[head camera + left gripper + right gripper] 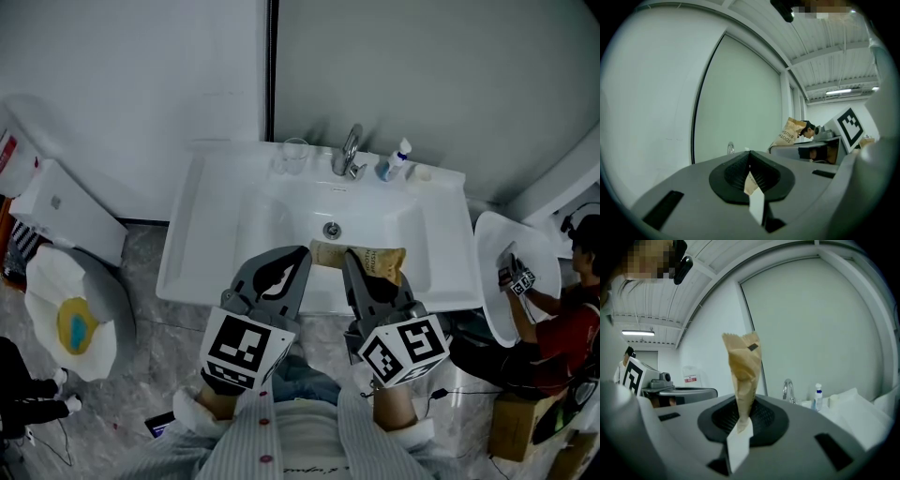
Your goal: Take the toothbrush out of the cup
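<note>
the washbasin [187, 244] is viewed steeply from above by the head camera. each gripper camera is set close behind its own jaws, facing roughly level toward the wall [422, 75]. the tap [349, 150] and toothbrush packet [375, 261] are shared by all three.

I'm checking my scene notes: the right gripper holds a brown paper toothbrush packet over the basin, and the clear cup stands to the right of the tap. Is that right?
Not quite. The head view shows the clear cup to the left of the tap, not the right. The rest holds: the right gripper is shut on the brown paper toothbrush packet over the basin.
</note>
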`<state>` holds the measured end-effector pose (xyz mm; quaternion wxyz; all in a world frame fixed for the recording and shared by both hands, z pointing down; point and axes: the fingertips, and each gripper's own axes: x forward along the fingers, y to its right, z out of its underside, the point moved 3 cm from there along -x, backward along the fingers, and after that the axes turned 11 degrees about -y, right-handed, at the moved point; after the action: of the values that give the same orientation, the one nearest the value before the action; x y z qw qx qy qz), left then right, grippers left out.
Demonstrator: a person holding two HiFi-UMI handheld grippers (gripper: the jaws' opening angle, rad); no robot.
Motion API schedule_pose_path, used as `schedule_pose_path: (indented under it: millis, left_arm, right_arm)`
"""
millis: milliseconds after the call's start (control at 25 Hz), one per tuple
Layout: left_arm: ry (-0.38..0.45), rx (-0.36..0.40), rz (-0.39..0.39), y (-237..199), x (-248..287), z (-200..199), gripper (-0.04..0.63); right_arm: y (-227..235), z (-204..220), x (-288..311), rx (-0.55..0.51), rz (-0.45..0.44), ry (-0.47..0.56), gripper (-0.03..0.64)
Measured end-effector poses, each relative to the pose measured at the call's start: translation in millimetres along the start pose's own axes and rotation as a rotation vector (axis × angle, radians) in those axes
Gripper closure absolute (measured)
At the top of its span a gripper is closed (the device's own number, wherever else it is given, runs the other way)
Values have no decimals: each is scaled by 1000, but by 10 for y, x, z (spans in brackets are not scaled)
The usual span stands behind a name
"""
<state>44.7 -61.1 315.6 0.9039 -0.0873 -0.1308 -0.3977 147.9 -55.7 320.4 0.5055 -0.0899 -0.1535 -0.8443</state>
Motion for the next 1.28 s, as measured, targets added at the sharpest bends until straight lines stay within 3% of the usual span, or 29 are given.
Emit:
schedule_pose_path:
  millis: [1280]
  left_arm:
    - [-11, -4, 6, -46, 179, -11, 578]
  right_arm:
    - [129, 5, 139, -8, -20, -22, 569]
